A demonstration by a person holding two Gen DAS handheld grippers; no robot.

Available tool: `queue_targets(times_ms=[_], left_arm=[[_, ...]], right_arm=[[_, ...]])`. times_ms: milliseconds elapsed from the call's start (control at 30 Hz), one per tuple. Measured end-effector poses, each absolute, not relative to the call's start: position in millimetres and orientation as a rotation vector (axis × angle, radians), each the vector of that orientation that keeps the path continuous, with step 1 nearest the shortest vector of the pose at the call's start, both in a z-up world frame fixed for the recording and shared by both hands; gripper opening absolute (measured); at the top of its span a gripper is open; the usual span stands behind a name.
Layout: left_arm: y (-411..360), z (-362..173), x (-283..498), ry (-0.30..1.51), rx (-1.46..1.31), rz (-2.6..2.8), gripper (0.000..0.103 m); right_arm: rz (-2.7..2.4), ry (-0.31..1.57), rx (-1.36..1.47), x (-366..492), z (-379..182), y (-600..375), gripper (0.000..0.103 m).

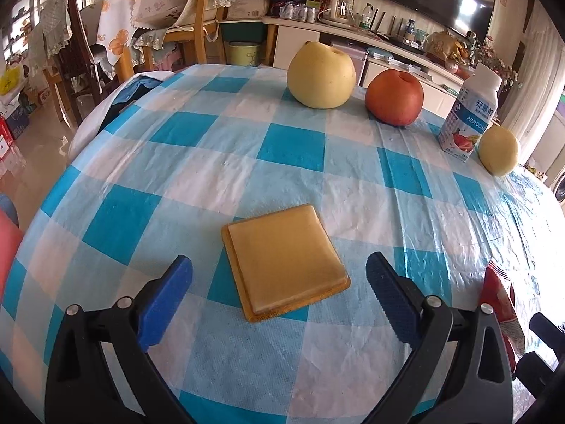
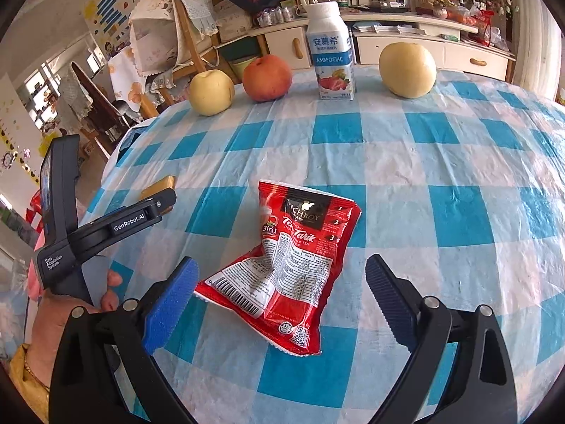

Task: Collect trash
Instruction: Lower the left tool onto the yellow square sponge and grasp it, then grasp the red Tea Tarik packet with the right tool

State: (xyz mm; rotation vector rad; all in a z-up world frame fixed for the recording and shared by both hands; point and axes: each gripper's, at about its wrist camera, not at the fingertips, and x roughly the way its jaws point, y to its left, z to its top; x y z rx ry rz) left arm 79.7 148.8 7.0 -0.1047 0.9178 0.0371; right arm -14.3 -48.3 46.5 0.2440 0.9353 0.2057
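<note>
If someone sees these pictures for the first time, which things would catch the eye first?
The crumpled red packet lies on the checked tablecloth, just ahead of the open right tongs. A flat tan square lies ahead of the open left tongs. At the far edge stand fruit and a white bottle.

**Fruit and a Bottle Sitting Along the Far Edge**

A blue-and-white checked plastic tablecloth point(image 2: 406, 162) is covering the round table. Toward twelve o'clock in the right wrist view, a white yogurt drink bottle with blue label point(image 2: 332, 53) is standing upright. A round red apple point(image 2: 267, 77) is sitting just beside it at eleven o'clock, and a smaller pale yellow pear point(image 2: 211, 92) is resting further left. A large yellow pear point(image 2: 408, 70) is lying at one o'clock. Behind, a wooden chair draped in lace cloth point(image 2: 176, 35) is standing.
</note>
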Motion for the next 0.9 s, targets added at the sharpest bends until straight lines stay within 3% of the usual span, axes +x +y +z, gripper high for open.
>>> queue_targets(times_ms=[167,233,400,467,733,767,900], left_arm=[[145,7,82,0.923,-0.083,0.03,0.097],[141,7,84,0.924,-0.056,0.031,0.091],[133,8,82,0.921,-0.012,0.013,0.081],[131,9,81,0.916,-0.002,0.001,0.071],[130,11,77,0.908,-0.016,-0.072,0.065],[130,11,76,0.908,-0.021,-0.08,0.061],[132,12,75,0.909,-0.044,-0.108,0.06]], right_arm=[[0.189,0.93,0.281,-8,43,-53,0.092],[0.179,0.936,0.269,-6,40,-52,0.083],[0.168,0.937,0.268,-2,34,-51,0.083],[0.164,0.94,0.262,-1,32,-50,0.083],[0.153,0.935,0.194,4,27,-43,0.083],[0.152,0.937,0.174,5,26,-41,0.083],[0.142,0.933,0.095,4,28,-30,0.062]])
